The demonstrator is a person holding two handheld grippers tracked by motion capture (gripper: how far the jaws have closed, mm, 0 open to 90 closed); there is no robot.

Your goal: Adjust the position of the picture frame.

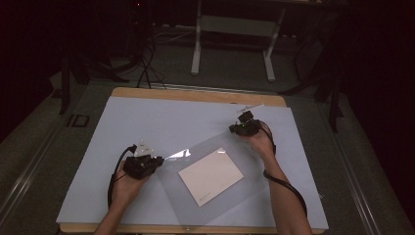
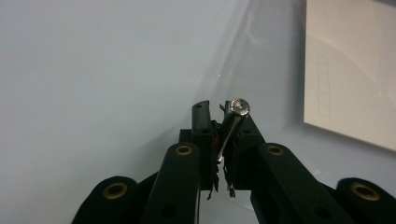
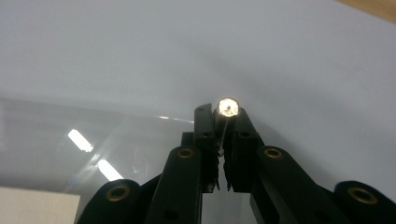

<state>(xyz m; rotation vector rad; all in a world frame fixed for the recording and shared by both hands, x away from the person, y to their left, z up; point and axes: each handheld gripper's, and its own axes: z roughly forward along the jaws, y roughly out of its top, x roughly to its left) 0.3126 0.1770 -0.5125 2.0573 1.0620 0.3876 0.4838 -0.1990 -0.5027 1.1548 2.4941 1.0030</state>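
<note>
Worktop (image 1: pixel 147 122): white-covered, under everything.
Clear sleeve (image 1: pixel 215 196): flat, right of centre, cream card (image 1: pixel 211 176) inside.
Left gripper (image 1: pixel 157 160): clamped on sleeve's left corner.
Right gripper (image 1: pixel 236 129): clamped on sleeve's far corner.

Clear, glossy plastic sleeve (image 1: pixel 215 171) w/ white glare streaks, near centre. Cream card (image 1: pixel 210 176) inside, faint grey print. Pale blue-grey sheet (image 1: pixel 147 122) over tan wood table (image 1: pixel 195 95). Black left gripper (image 1: pixel 142 165) & right gripper (image 1: pixel 244 126), brass-ringed screws.

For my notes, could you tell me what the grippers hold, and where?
Both pinch the clear plastic sleeve: left gripper its left corner, right gripper its far corner.
</note>
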